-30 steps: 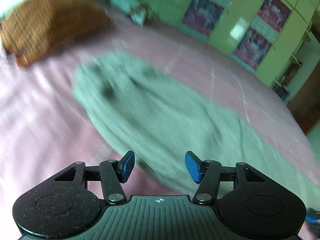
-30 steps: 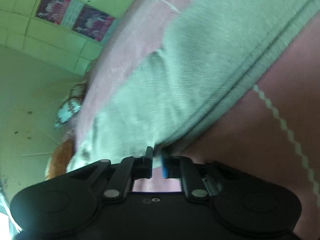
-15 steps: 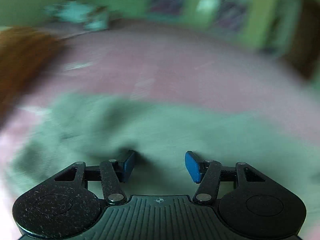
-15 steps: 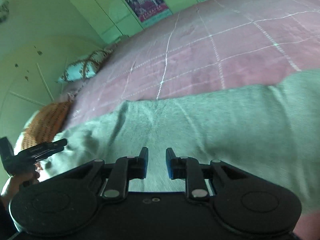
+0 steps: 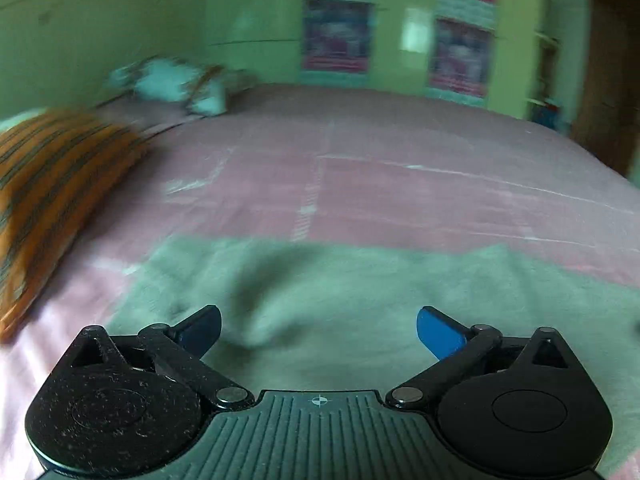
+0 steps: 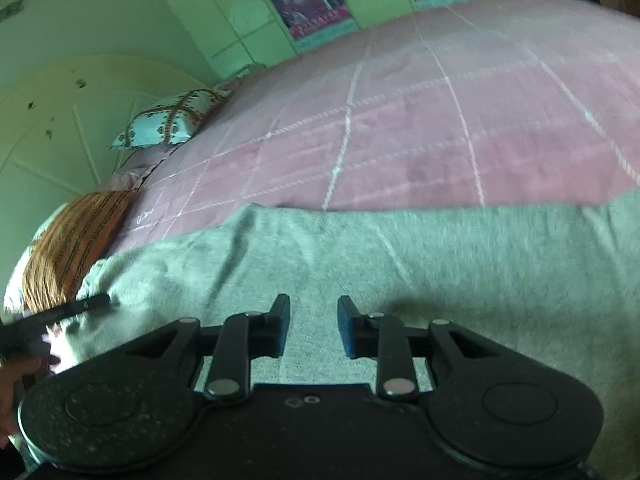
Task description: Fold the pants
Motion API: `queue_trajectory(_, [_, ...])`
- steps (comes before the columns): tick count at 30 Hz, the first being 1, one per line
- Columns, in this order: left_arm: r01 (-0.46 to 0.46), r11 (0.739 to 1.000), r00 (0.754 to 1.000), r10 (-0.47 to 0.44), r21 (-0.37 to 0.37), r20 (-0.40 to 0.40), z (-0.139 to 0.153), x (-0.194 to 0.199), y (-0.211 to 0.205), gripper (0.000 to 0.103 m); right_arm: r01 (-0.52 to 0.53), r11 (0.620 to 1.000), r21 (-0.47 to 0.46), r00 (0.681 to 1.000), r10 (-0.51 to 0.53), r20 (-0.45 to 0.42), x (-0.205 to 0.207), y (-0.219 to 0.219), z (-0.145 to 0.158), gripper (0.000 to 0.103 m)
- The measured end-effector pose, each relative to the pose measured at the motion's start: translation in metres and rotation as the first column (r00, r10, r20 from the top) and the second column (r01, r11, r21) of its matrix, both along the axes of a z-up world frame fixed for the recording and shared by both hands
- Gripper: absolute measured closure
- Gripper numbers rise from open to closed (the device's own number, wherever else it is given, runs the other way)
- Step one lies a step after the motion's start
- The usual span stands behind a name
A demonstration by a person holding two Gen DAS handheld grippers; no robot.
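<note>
Grey pants (image 5: 340, 300) lie spread flat on a pink checked bedspread (image 5: 360, 184); they also fill the near half of the right wrist view (image 6: 400, 264). My left gripper (image 5: 318, 334) is wide open and empty just above the cloth near one end of the pants. My right gripper (image 6: 313, 330) is partly open and empty, low over the middle of the pants. The left gripper's black tip (image 6: 86, 304) shows at the far left of the right wrist view, over the pants' end.
An orange striped pillow (image 5: 52, 184) lies at the left by the pants' end. A light blue patterned pillow (image 6: 168, 124) sits further back. Green wardrobe doors with posters (image 5: 400, 32) stand beyond the bed.
My right gripper let go of the pants edge, opened slightly and lifted over the middle. My left gripper swung round and opened wider. The pants now lie flat.
</note>
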State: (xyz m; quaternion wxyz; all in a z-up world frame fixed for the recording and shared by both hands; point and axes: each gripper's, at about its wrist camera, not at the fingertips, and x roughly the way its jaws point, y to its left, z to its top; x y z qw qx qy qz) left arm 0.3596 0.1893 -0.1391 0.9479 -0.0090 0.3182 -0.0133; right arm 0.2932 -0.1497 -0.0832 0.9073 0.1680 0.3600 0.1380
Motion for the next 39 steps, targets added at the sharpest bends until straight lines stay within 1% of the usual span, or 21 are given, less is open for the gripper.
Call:
queue_trajectory(2, [0.010, 0.999, 1.000, -0.010, 0.035, -0.001, 0.007, 0.008, -0.014, 0.000, -0.010, 0.999, -0.032, 1.000, 0.011, 0.020, -0.001, -0.006, 0.008, 0.081])
queue_trajectory(4, [0.018, 0.998, 1.000, -0.018, 0.059, 0.007, 0.010, 0.015, -0.023, 0.000, 0.015, 0.998, -0.058, 0.999, -0.013, 0.049, -0.001, -0.021, 0.017, 0.082])
queue_trajectory(6, [-0.009, 0.997, 1.000, 0.010, 0.079, -0.009, 0.011, 0.020, -0.027, 0.000, 0.051, 0.994, -0.096, 0.997, -0.045, 0.063, -0.001, -0.041, 0.023, 0.078])
queue_trajectory(8, [-0.050, 0.994, 0.998, 0.053, 0.100, -0.027, 0.008, 0.025, -0.029, 0.000, 0.076, 0.987, -0.138, 0.996, -0.067, 0.065, 0.000, -0.057, 0.023, 0.078])
queue_trajectory(11, [-0.100, 0.987, 0.990, 0.111, 0.123, -0.085, -0.011, 0.028, -0.025, 0.000, 0.070, 0.984, -0.163, 0.997, -0.065, 0.035, 0.003, -0.080, 0.012, 0.078])
queue_trajectory(12, [-0.113, 0.983, 0.985, 0.129, 0.143, -0.113, -0.020, 0.028, -0.022, 0.000, 0.057, 0.979, -0.193, 0.998, -0.055, 0.018, 0.005, -0.085, 0.005, 0.080])
queue_trajectory(13, [-0.118, 0.980, 0.981, 0.140, 0.162, -0.134, -0.028, 0.024, -0.018, 0.000, 0.055, 0.964, -0.261, 0.998, -0.060, -0.014, 0.009, -0.090, -0.004, 0.080])
queue_trajectory(14, [-0.102, 0.982, 0.983, 0.124, 0.161, -0.133, -0.034, 0.019, -0.015, 0.000, 0.070, 0.944, -0.322, 0.995, -0.088, -0.041, 0.012, -0.098, -0.013, 0.081])
queue_trajectory(15, [-0.087, 0.984, 0.987, 0.107, 0.153, -0.124, -0.036, 0.014, -0.012, 0.000, 0.106, 0.933, -0.344, 0.991, -0.128, -0.040, 0.013, -0.109, -0.016, 0.086])
queue_trajectory(17, [-0.081, 0.986, 0.989, 0.098, 0.146, -0.112, -0.032, 0.008, -0.010, 0.000, 0.206, 0.934, -0.293, 0.973, -0.228, -0.044, 0.011, -0.141, -0.015, 0.091])
queue_trajectory(18, [-0.097, 0.985, 0.990, 0.110, 0.141, -0.092, -0.027, 0.006, -0.009, 0.000, 0.215, 0.944, -0.250, 0.971, -0.233, -0.045, 0.009, -0.149, -0.010, 0.088])
queue_trajectory(20, [-0.185, 0.971, 0.981, 0.192, 0.150, -0.030, -0.015, 0.000, -0.001, 0.000, 0.200, 0.958, -0.207, 0.979, -0.204, 0.000, 0.006, -0.149, 0.002, 0.079])
queue_trajectory(22, [-0.257, 0.961, 0.966, 0.260, 0.104, -0.017, -0.007, -0.004, 0.014, 0.000, 0.126, 0.974, -0.187, 0.992, -0.121, 0.036, 0.011, -0.134, 0.011, 0.079])
queue_trajectory(26, [-0.366, 0.926, 0.927, 0.371, 0.097, -0.046, -0.002, -0.004, 0.051, 0.000, -0.066, 0.985, -0.162, 0.993, 0.081, 0.085, 0.049, -0.069, 0.023, 0.080])
queue_trajectory(28, [-0.366, 0.927, 0.926, 0.371, 0.074, -0.063, -0.001, 0.001, 0.066, 0.000, -0.161, 0.974, -0.162, 0.980, 0.177, 0.091, 0.077, -0.026, 0.026, 0.080])
queue_trajectory(30, [-0.342, 0.939, 0.935, 0.344, 0.037, -0.088, 0.000, 0.011, 0.076, 0.000, -0.238, 0.958, -0.163, 0.964, 0.254, 0.084, 0.104, 0.015, 0.023, 0.080])
queue_trajectory(31, [-0.348, 0.937, 0.931, 0.349, 0.027, -0.111, -0.002, 0.017, 0.082, 0.000, -0.276, 0.946, -0.172, 0.953, 0.293, 0.081, 0.119, 0.038, 0.020, 0.080])
queue_trajectory(33, [-0.353, 0.935, 0.923, 0.354, 0.034, -0.153, -0.013, 0.027, 0.089, 0.009, -0.318, 0.929, -0.191, 0.940, 0.335, 0.067, 0.143, 0.071, 0.013, 0.081])
queue_trajectory(35, [-0.375, 0.927, 0.912, 0.367, -0.012, -0.183, -0.026, 0.031, 0.098, 0.010, -0.353, 0.915, -0.195, 0.930, 0.366, 0.036, 0.162, 0.097, 0.006, 0.081])
queue_trajectory(37, [-0.400, 0.911, 0.908, 0.378, -0.104, -0.178, -0.036, 0.027, 0.102, 0.022, -0.383, 0.901, -0.205, 0.921, 0.390, -0.008, 0.178, 0.118, -0.004, 0.081])
queue_trajectory(39, [-0.415, 0.901, 0.906, 0.397, -0.126, -0.147, -0.042, 0.020, 0.097, 0.026, -0.397, 0.894, -0.206, 0.916, 0.402, -0.022, 0.186, 0.127, -0.014, 0.079])
